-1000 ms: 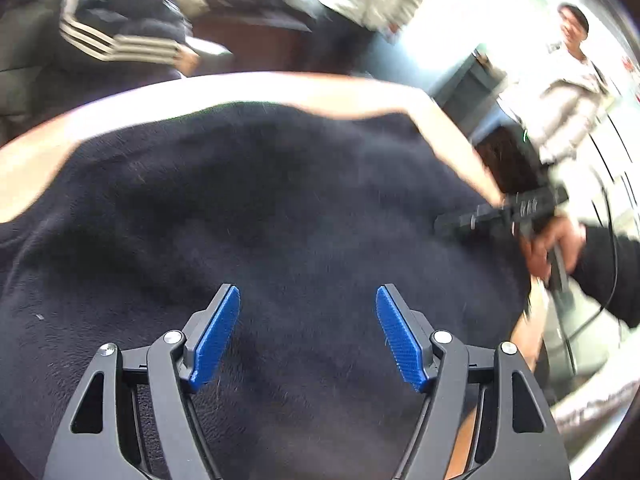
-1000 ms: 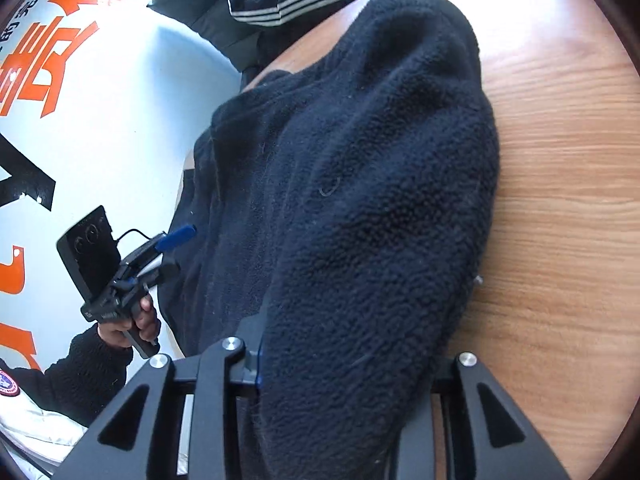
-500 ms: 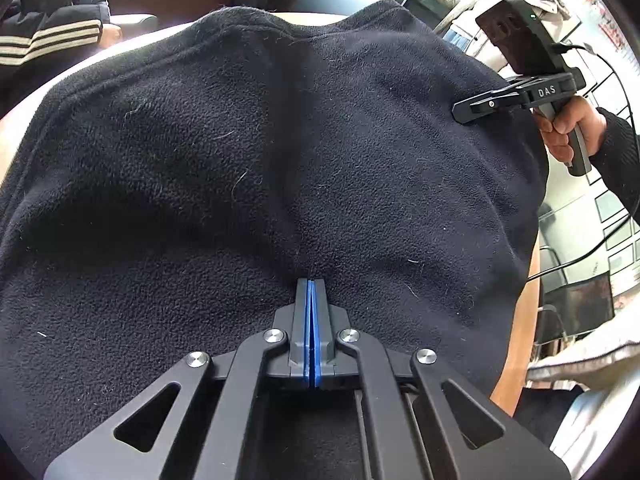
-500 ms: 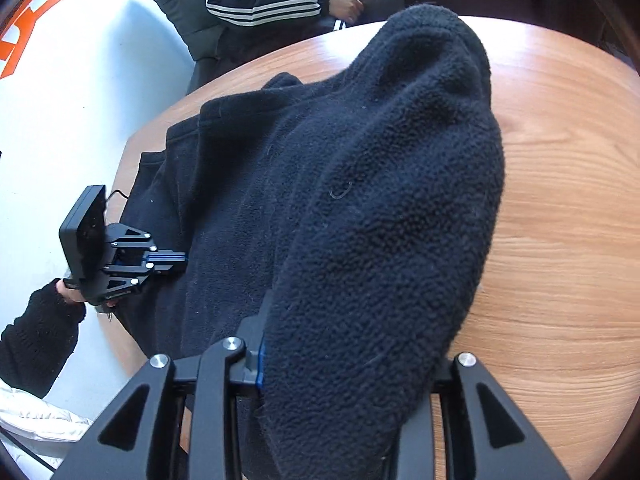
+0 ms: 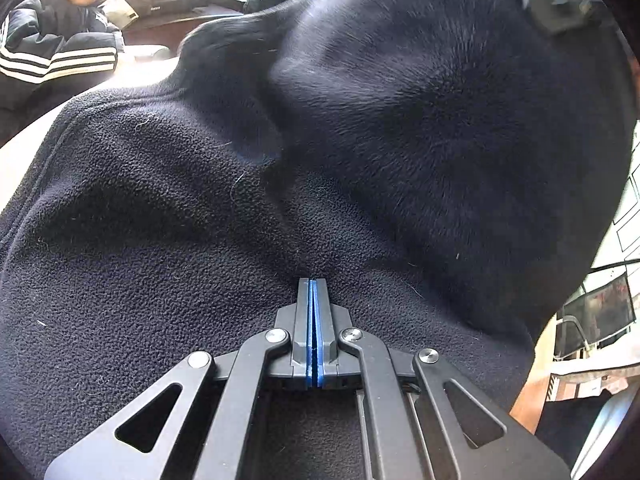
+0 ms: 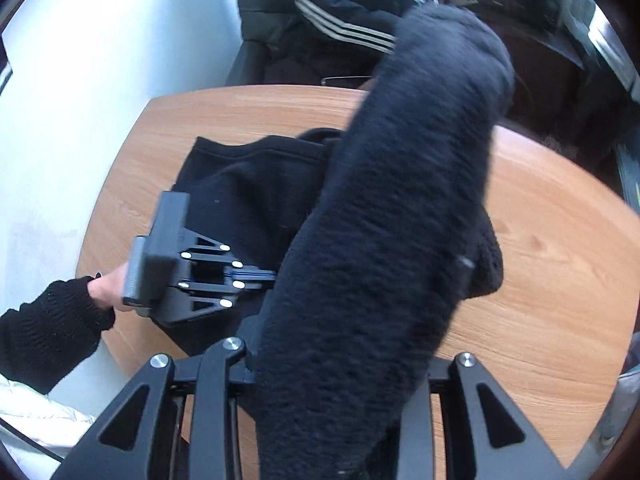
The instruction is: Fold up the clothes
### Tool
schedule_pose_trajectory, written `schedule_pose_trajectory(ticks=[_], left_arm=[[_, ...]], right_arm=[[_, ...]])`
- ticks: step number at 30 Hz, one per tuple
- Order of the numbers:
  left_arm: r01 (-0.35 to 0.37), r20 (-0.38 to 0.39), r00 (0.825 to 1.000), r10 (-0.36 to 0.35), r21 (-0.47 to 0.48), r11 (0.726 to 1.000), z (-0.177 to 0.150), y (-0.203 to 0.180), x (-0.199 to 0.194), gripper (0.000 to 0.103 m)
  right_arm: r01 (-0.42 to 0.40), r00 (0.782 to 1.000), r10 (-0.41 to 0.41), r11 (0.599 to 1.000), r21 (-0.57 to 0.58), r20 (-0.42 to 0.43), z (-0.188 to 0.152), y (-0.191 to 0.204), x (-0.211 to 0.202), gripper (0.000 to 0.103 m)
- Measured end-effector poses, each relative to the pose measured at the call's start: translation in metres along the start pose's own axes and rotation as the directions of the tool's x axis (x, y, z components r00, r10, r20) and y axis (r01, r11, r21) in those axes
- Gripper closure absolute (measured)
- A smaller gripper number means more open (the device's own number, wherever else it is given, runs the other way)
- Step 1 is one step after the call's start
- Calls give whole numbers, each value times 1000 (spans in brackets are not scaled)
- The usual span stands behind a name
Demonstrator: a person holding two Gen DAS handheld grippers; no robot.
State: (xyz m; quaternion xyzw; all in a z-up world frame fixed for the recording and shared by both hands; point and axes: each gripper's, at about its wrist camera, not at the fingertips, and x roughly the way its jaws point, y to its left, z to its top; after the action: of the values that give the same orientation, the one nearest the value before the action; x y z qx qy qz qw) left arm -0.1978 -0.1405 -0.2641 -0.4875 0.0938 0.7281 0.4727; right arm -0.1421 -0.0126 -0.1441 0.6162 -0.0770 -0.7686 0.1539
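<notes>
A black fleece garment (image 5: 168, 240) lies on the round wooden table (image 6: 560, 264). My left gripper (image 5: 313, 292) is shut, its blue pads pressed together against the fleece at its near edge; it also shows in the right wrist view (image 6: 260, 276), pinching the cloth edge. My right gripper (image 6: 344, 372) is shut on a thick fold of the fleece (image 6: 400, 240) and holds it lifted above the table; the fold hides its fingertips. The lifted fold fills the upper right of the left wrist view (image 5: 460, 120), blurred.
A person in a dark striped jacket (image 6: 352, 12) sits at the table's far side, also in the left wrist view (image 5: 60, 44). A white wall (image 6: 80, 100) is left of the table. The table edge (image 6: 104, 208) is close to the left gripper.
My right gripper has lifted the fleece fold higher and carried it over the garment toward the left gripper. The left gripper shut a second ago and stays shut on the cloth.
</notes>
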Motion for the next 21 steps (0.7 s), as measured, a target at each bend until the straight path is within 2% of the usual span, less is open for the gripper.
schedule_pose_trajectory(ticks=[4,8,10,12,14,17,21], left_arm=[[27,33,999,-27,-15,1000,-8,10,-6,101],[41,66,997,-39,-31,999,-16,19,-12,101],[73,86,994,-68,-51,996,-19,26,-21,101],[110,113,989,-101,-80,991,-24,35,-32,101],[154,198,972,-128,-124,980,-36,48,-63,101],[125,268,960,-81,-149,981,-65,63,-107,100],[46,174,985,-7,-220,974,-103,88,-106,101]], right_arm=[[77,994,-79,996,-36,-72,20,31,10,70],[159,978,-162,987,-35,-128,34,62,29,70],[190,970,-194,981,-37,-144,39,73,37,70],[215,963,-220,975,-48,-159,44,82,43,70],[231,958,-238,971,-59,-163,47,86,45,70],[238,956,-244,970,-58,-160,50,89,42,70],[238,956,-246,969,-67,-158,55,98,47,70]])
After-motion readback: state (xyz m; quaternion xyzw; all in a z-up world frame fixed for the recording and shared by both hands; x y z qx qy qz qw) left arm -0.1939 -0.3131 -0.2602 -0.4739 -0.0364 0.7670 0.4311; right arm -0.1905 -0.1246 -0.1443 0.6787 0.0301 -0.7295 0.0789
